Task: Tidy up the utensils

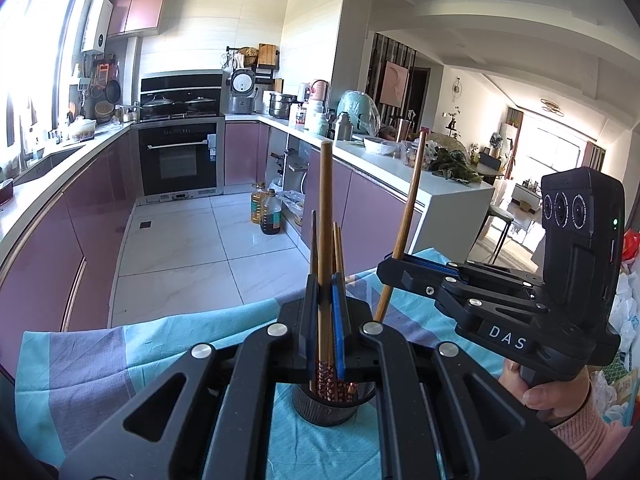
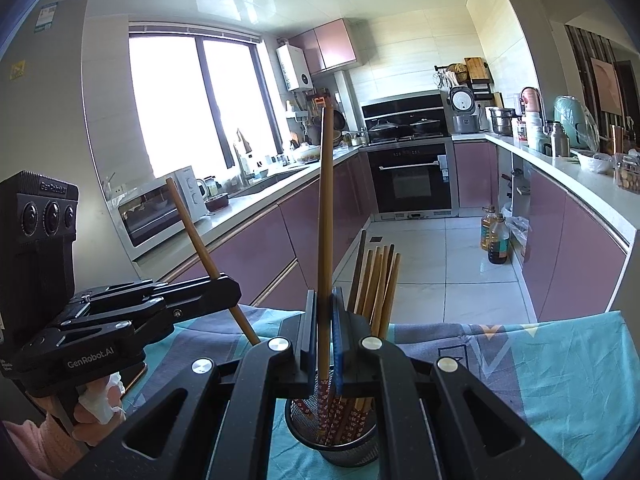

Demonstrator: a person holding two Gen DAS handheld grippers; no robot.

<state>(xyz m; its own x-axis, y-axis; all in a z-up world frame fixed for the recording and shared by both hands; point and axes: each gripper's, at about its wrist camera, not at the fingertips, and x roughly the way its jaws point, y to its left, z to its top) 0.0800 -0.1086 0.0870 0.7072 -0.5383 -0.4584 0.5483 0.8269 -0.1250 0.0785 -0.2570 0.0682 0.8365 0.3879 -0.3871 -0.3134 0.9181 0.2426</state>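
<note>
Left view, lower centre: left gripper [image 1: 325, 312] clamped narrow on an upright chopstick [image 1: 325, 216], decorated end down in the mesh holder [image 1: 324, 410] on the teal cloth [image 1: 80, 364] over the worktop. Right of it: right gripper [image 1: 390, 262] pinching a tilted chopstick [image 1: 408, 216]. Right view, lower left: same left gripper [image 2: 224, 282] gripping a slanted chopstick [image 2: 192, 232]. Centre: bundled chopsticks [image 2: 378, 280] in the holder [image 2: 340, 436], partly hidden behind black fingers [image 2: 310, 332]. Far right: oil bottles [image 2: 495, 238] on the floor.
</note>
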